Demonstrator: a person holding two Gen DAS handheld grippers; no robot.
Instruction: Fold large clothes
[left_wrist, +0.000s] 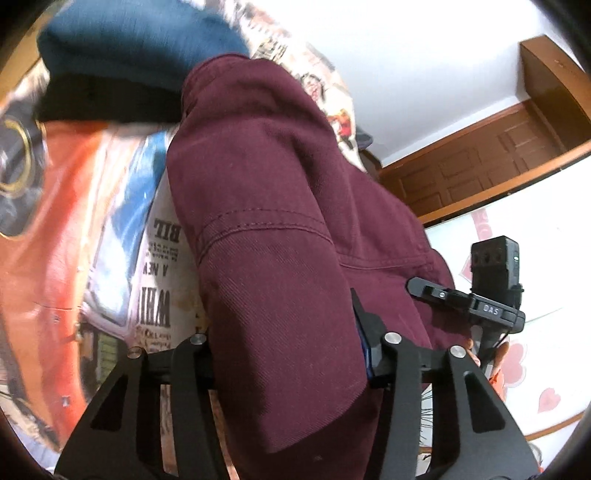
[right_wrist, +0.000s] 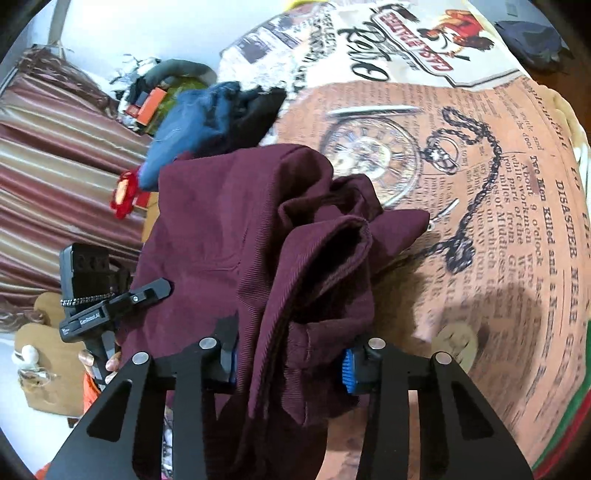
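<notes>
Maroon trousers (left_wrist: 266, 192) of twill cloth hang between both grippers above the printed bedspread (left_wrist: 155, 280). My left gripper (left_wrist: 288, 354) is shut on a thick fold of the maroon cloth, which fills the space between its fingers. My right gripper (right_wrist: 288, 358) is shut on a bunched fold of the same trousers (right_wrist: 229, 221), its blue pad (right_wrist: 347, 373) showing beside the cloth. The other gripper shows in each view, in the left wrist view (left_wrist: 476, 302) and in the right wrist view (right_wrist: 110, 302).
A blue and black garment (right_wrist: 207, 118) lies on the bedspread (right_wrist: 498, 206) behind the trousers; it also shows in the left wrist view (left_wrist: 129, 44). A wooden door (left_wrist: 480, 162) and white wall stand to the right. Striped curtains (right_wrist: 55, 155) and clutter sit at left.
</notes>
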